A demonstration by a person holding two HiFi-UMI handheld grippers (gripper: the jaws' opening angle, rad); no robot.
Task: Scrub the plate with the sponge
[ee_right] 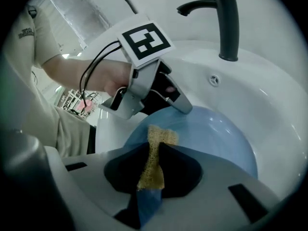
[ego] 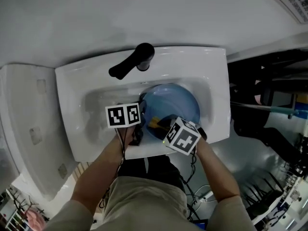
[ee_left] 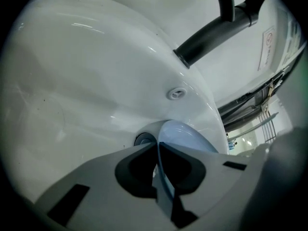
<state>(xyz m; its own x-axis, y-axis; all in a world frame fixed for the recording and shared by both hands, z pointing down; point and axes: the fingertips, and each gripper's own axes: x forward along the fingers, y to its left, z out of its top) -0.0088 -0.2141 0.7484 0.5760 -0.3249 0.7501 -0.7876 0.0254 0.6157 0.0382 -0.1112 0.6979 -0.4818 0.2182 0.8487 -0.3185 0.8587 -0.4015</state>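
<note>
Head view: round pale-blue plate (ego: 178,102) in white ceramic sink (ego: 72,90), centre frame. Left gripper (ee_left: 157,150) jaws clenched on its rim, probably stiff and slippery. Right gripper (ee_right: 155,148) jaws grasping soft yellow sponge (ee_right: 161,137).

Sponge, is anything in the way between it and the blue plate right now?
Nothing visible. The sponge, pinched in the right tool, appears to rest directly on the plate, whose rim the left tool clamps.
</note>
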